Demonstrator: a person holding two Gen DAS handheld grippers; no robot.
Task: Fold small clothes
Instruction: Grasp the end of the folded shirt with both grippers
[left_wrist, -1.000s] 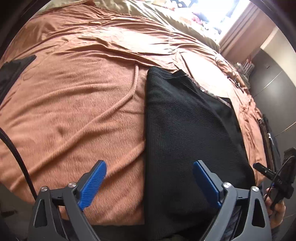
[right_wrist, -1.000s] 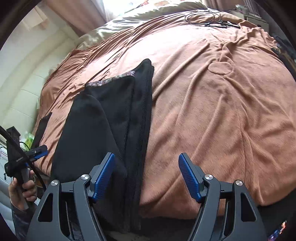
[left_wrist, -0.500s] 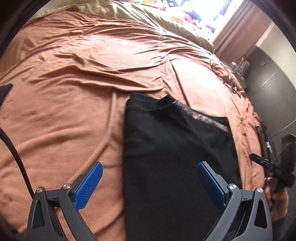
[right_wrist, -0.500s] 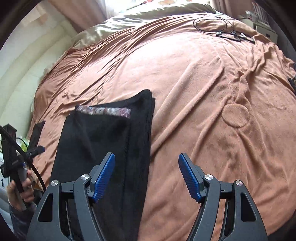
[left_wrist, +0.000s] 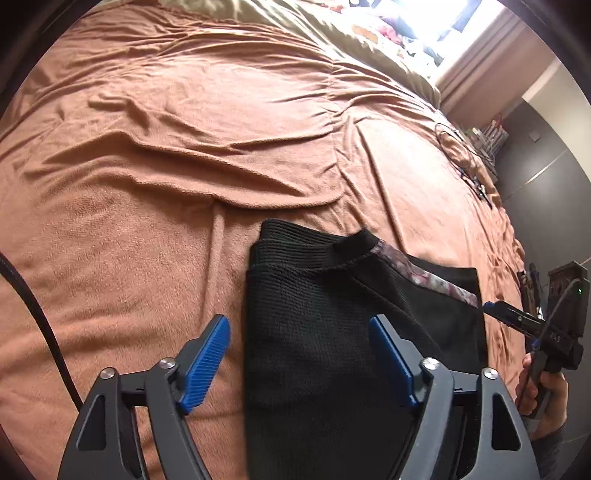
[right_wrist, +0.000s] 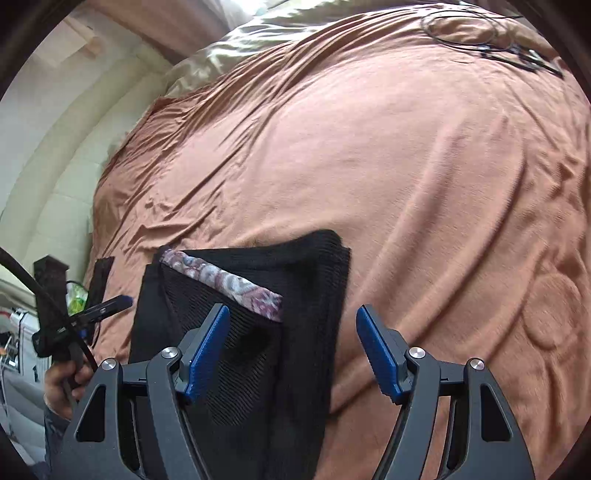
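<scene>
A black knit garment (left_wrist: 332, 332) is lying on the bed, on a brown blanket (left_wrist: 184, 166), folded lengthwise into a long strip with a patterned band (right_wrist: 225, 284) showing along one inner edge. Its near end is running out of view at the bottom of both views, apparently toward the bed's edge.

The left tool (left_wrist: 301, 360) is hovering above the garment's left side with its jaws spread wide, gripping nothing; the left blue pad sits over bare blanket, the right pad over the cloth. The right tool (right_wrist: 293, 354) is likewise gaping wide and empty, straddling the garment's right edge. Each view is also catching the other tool at its border, held in a hand (left_wrist: 543, 391).

The next fold probably means picking up one end and carrying it over the other. Trouble is likely if a pad pinches only the top layer: the stacked layers would slide apart and the lengthwise fold would open. A pad digging too deep could be snagging the soft blanket along with the knit, dragging wrinkles under the garment. Uneven lifting between the two tools would be skewing the edges. A coiled cable (right_wrist: 480, 33) is lying well apart at the far side.
</scene>
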